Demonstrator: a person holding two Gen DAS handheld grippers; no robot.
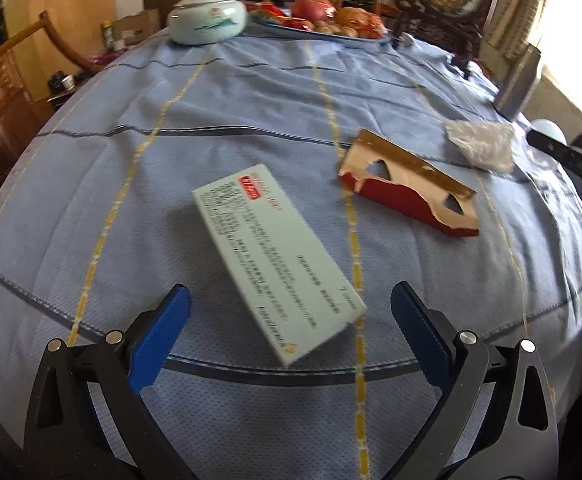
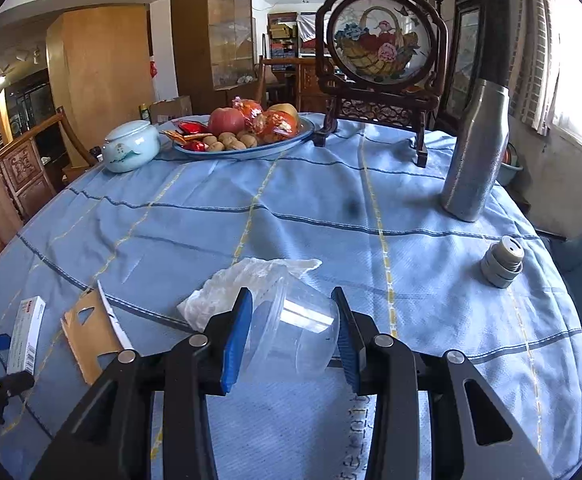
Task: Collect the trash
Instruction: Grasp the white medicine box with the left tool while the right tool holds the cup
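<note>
1. Left gripper (image 1: pixel 291 320) — jaws spread wide, holding nothing, poised over the near end of the pale medicine box (image 1: pixel 275 256), which lies flat on the blue tablecloth (image 1: pixel 211 100).
2. Right gripper (image 2: pixel 291 336) — blue pads closed against a clear plastic cup (image 2: pixel 295 332), held on its side between them.
3. Torn cardboard piece (image 1: pixel 407 192) — red outside, brown inside, with cut-out holes; lies to the right of the medicine box, apart from it.
4. Crumpled clear plastic bag (image 2: pixel 247 284) — on the cloth just beyond the held cup.
5. Steel flask (image 2: pixel 475 152) — upright on the right side of the table; its grey stopper (image 2: pixel 503 260) lies nearer, apart from it.
6. Far end of the table: celadon lidded jar (image 2: pixel 131 152), fruit-and-walnut plate (image 2: pixel 303 136), embroidered round screen on a carved stand (image 2: pixel 383 48).
</note>
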